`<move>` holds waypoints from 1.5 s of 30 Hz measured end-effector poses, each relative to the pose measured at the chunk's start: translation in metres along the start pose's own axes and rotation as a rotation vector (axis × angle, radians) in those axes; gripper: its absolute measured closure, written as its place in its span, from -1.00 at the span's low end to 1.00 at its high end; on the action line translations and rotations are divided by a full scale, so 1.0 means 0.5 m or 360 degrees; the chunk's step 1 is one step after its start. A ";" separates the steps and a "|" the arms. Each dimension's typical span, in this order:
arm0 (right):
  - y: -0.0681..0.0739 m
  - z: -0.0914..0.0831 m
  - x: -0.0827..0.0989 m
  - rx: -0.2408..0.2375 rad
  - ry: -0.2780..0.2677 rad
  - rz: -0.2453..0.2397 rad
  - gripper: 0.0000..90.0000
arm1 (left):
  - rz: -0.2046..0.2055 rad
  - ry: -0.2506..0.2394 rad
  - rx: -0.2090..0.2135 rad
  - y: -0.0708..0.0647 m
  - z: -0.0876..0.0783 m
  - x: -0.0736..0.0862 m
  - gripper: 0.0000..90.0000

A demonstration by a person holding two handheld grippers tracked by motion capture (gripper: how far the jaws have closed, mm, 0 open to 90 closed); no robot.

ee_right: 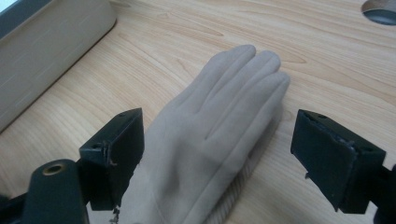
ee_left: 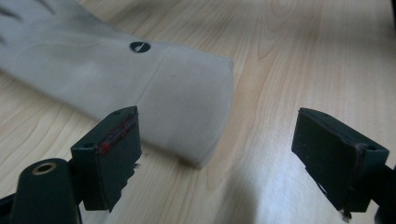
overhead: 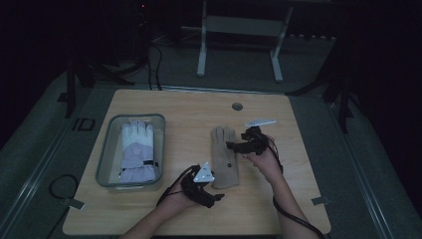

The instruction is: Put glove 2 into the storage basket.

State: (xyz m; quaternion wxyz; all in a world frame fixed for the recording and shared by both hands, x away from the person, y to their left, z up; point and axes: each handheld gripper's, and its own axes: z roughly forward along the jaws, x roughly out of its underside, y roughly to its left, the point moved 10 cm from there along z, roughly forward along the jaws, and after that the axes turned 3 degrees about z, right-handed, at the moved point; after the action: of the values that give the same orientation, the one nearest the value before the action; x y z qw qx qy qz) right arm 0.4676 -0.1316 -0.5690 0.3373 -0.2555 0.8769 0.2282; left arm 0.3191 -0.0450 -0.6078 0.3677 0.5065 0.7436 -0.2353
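Dark room, floor and a pale frame leg barely readable behind the light wood bench (overhead: 278, 199). Far left on the bench: clear bin (overhead: 105, 149) with a white and lilac glove (overhead: 137, 152) lying flat inside, fingers pointing away from the person; its lower edge is murky through the bin wall.

Left hand (overhead: 180, 198) comes in from the bottom edge, forearm cut off by the frame, holding the left gripper (ee_left: 217, 140) low over the bench, just beside the cuff end of the beige glove (overhead: 225, 158). Grey three-cornered plate (overhead: 203, 173) on top tilts toward the camera. Left gripper view: jaws wide apart, nothing between them, cuff corner sitting just ahead of the left jaw; small dark round tag (ee_left: 139, 46) on the glove further up. Glove fingers are cut off at the top left corner.

Beige glove lies flat mid-bench, palm side unclear, fingers away from the person.

Right hand (overhead: 263, 160) reaches in from the lower right, wrist bent left, right gripper (ee_right: 217, 140) over the glove's right edge near the fingers. Right gripper view: jaws apart, straddling the glove's finger section, not clamped; whether they touch the fabric I can't tell. Bin wall blurs into the top left corner, a grommet hole (overhead: 237, 106) clipped at the top right.

Small white object (overhead: 260, 122) beyond the right gripper, too small to identify.
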 end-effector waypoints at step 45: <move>-0.009 0.101 0.041 -0.0088 0.0199 0.0139 0.48 | 0.0255 0.0296 -0.0136 0.048 0.072 -0.007 0.65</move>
State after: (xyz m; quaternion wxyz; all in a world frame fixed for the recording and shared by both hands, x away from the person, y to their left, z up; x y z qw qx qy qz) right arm 0.4810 -0.1123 -0.6184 0.2644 -0.2398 0.8999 0.2504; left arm 0.3530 -0.0638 -0.6268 0.3361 0.5676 0.7411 -0.1253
